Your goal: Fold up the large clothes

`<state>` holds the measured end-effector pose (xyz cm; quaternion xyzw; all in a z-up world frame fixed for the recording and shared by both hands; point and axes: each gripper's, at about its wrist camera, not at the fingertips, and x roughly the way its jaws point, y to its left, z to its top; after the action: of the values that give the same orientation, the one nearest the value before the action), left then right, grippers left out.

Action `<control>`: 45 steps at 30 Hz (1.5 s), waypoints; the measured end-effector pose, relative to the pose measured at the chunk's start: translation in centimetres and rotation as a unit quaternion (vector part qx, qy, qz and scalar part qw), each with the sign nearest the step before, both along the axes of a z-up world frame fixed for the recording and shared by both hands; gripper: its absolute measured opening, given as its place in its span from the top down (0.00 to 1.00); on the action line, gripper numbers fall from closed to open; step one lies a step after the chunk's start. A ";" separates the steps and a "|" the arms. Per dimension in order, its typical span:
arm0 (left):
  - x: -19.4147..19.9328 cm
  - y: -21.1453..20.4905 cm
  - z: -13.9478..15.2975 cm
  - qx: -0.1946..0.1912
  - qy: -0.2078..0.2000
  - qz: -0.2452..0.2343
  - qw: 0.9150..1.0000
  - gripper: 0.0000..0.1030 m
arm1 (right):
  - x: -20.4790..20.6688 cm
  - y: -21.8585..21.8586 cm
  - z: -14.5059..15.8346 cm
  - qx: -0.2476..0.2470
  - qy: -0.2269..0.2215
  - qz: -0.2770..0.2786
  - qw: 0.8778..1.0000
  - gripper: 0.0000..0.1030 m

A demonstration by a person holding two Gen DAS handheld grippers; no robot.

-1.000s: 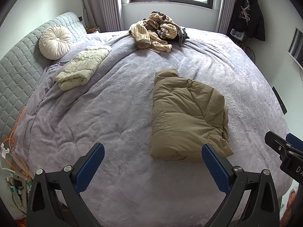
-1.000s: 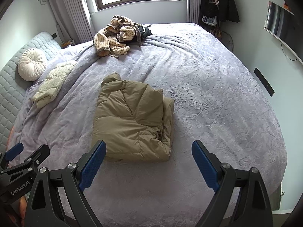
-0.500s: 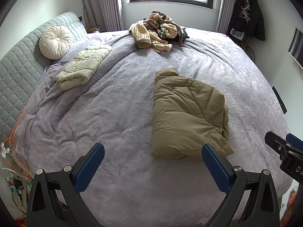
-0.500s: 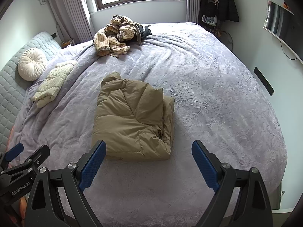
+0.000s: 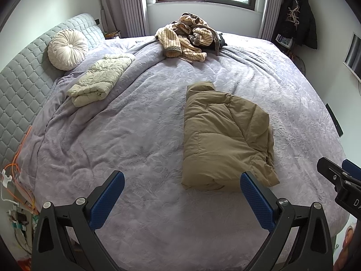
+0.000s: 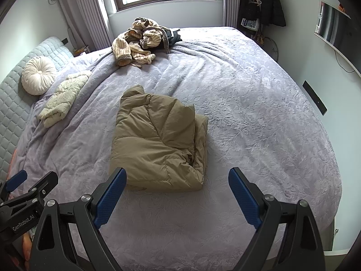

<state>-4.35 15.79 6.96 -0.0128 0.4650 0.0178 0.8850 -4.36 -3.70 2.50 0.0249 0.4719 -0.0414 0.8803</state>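
My left hand-held gripper (image 5: 180, 194) and right hand-held gripper (image 6: 177, 186) hang spread, pinching nothing; the puffy quilted tan jacket (image 6: 158, 140) lies folded into a block mid-bed, near the foot edge of the embossed lilac bed (image 6: 259, 113)

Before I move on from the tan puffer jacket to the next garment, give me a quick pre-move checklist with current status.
1. Left gripper open and empty: ok.
2. Right gripper open and empty: ok.
3. Tan puffer jacket folded into a compact bundle on the purple bedspread: ok, though its right edge shows loose uneven layers.
4. Jacket free of both grippers: ok, neither touches it.
5. Next garment available: ok, the striped cream clothes pile lies unfolded near the window; the pale quilted garment is already folded beside the round cream cushion.
6. Pile within reach from here: cannot tell.
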 end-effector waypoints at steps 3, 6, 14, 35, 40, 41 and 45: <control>0.1 0.1 0.0 0.001 0.002 -0.002 1.000 0.00 | -0.1 -0.1 0.1 -0.001 0.000 0.000 1.000 0.10; 0.0 0.1 -0.1 0.001 0.002 -0.002 1.000 0.00 | -0.1 -0.1 0.1 0.000 0.001 0.000 1.000 0.10; 0.4 -0.1 -0.1 0.004 0.004 -0.004 1.000 0.00 | -0.3 -0.1 0.1 -0.001 0.000 0.000 1.000 0.10; 0.6 -0.5 -0.2 0.007 0.003 -0.006 1.000 0.00 | -0.1 0.1 0.0 -0.002 0.001 -0.001 1.000 0.10; 1.2 -0.5 -0.4 0.010 0.003 -0.014 1.000 0.00 | -0.2 0.1 0.1 -0.002 0.001 -0.001 1.000 0.10; 1.2 -0.5 -0.4 0.009 0.002 -0.014 1.000 0.00 | -0.3 0.1 0.1 -0.002 0.001 -0.001 1.000 0.10; 1.5 -0.5 -0.4 0.012 0.000 -0.018 1.000 0.00 | -0.3 0.2 0.1 -0.002 0.002 0.000 1.000 0.10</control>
<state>-2.85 15.30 6.56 0.0058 0.4648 0.0074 0.8854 -4.62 -3.50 2.58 0.0230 0.4735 -0.0428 0.8795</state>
